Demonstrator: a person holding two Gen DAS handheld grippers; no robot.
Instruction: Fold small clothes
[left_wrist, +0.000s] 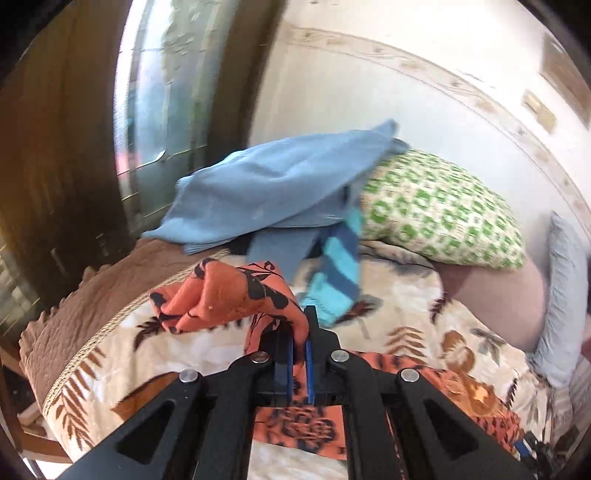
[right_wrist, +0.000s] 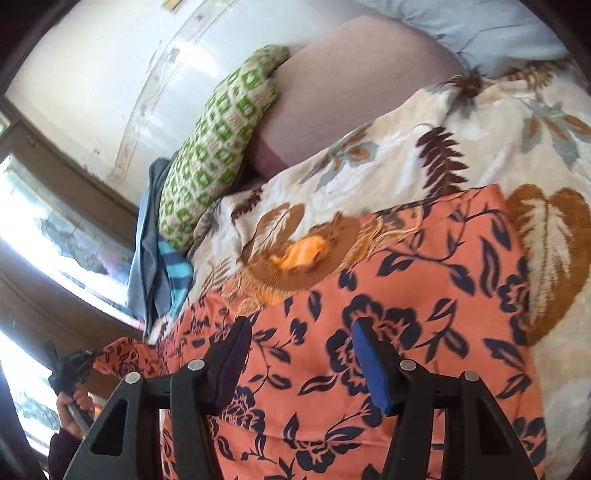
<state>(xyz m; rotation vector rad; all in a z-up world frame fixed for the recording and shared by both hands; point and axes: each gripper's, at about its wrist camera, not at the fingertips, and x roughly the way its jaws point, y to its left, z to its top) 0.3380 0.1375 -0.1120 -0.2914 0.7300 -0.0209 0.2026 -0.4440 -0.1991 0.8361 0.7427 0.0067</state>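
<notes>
One orange garment (right_wrist: 388, 295); left tool (left_wrist: 300, 332) gripping, right tool (right_wrist: 301, 354) spread.

The orange garment (left_wrist: 236, 295) with its dark navy flower-and-leaf print lies on the leaf-patterned bedspread (left_wrist: 406, 306). One end is lifted off the bedspread and bunched into folds; the rest spreads flat over the bedspread (right_wrist: 388, 332). Toward the green-checked pillow (left_wrist: 439, 210) lies a heap of other clothes: a plain light-blue piece (left_wrist: 273, 188) draped on top, and a turquoise-and-navy striped piece (left_wrist: 338, 269) hanging from under it down onto the bedspread.
</notes>
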